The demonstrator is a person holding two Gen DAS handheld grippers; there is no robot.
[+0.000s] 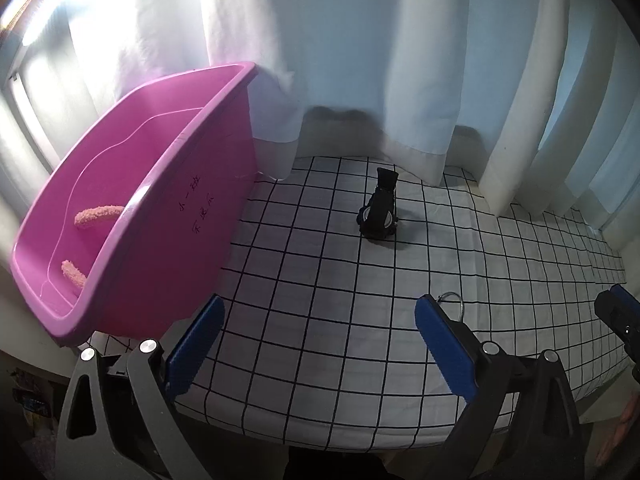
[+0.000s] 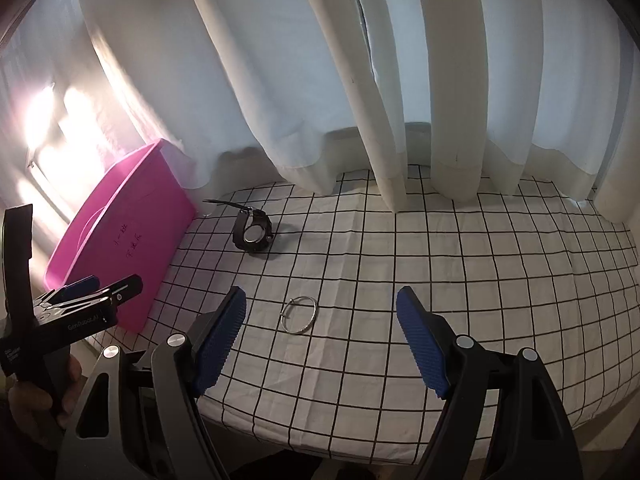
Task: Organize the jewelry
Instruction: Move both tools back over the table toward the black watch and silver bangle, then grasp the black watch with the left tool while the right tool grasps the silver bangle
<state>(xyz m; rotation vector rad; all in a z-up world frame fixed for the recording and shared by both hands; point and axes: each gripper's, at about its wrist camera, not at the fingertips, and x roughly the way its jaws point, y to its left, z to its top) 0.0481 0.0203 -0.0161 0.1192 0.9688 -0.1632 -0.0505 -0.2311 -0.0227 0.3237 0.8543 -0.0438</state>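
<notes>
- We see a silver bangle (image 2: 301, 316) lying flat on the checked cloth (image 2: 440, 272), between the spread blue pads of our right gripper (image 2: 320, 344) and a little beyond their tips; nothing touches it.
- In the left wrist view the same bangle (image 1: 452, 302) peeks out just behind the right-hand pad.
- Further back a black watch (image 2: 253, 232) sits on the cloth with its strap looped, well apart from the bangle and near the curtain hem.
- Our right gripper's fingers stand apart, with only cloth between them.
- Our left gripper (image 1: 320, 344) also has its fingers wide apart and grips nothing; it hangs over the cloth just beside the bin.
- A pink plastic bin (image 1: 168, 216) stands at the left end of the cloth, with two pale fuzzy pieces (image 1: 98, 214) inside and handwriting on its side.
- White curtains (image 2: 304, 92) hang behind everything.
</notes>
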